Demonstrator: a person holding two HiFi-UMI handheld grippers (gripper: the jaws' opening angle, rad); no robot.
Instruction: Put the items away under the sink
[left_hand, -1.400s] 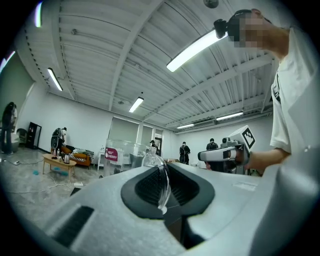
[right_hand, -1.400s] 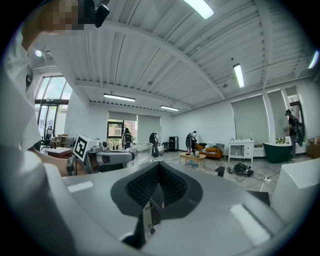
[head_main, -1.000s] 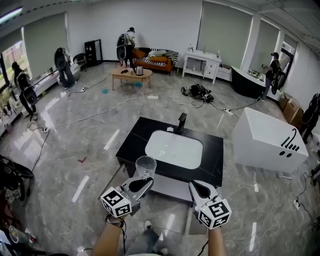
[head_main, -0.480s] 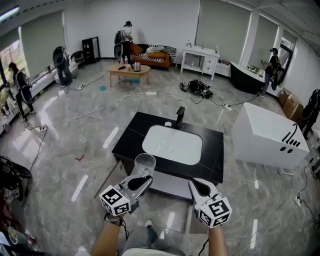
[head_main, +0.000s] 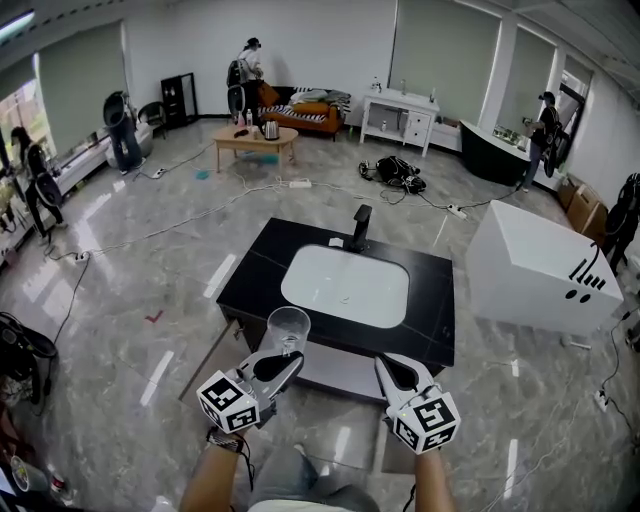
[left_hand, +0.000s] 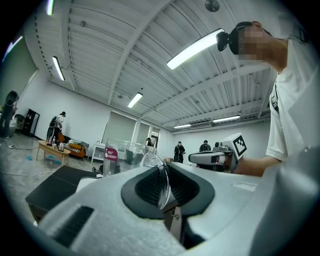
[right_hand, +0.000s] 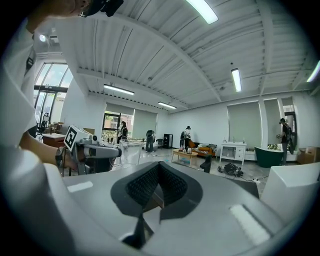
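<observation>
One clear plastic cup (head_main: 289, 328), likely light, thin-walled, slippery and easy to crush, is pinched by its wall in the left gripper (head_main: 284, 356) at the black counter's (head_main: 262, 268) near edge; the right gripper (head_main: 386, 366) is closed on nothing.

We see 1 black vanity top (head_main: 260, 272) standing on a grey marbled floor (head_main: 130, 330). Set into the top is 1 white basin (head_main: 345, 285), with 1 black faucet (head_main: 360, 222) upright at its far edge and a small pale item (head_main: 336, 243) just beside the faucet's foot. Below the top's near edge we make out a pale ledge (head_main: 340, 372). On the floor lie long cables (head_main: 200, 215) and a black bag (head_main: 400, 176), and on it stand 1 low wooden table (head_main: 247, 141) and 1 big white block (head_main: 535, 270).
</observation>
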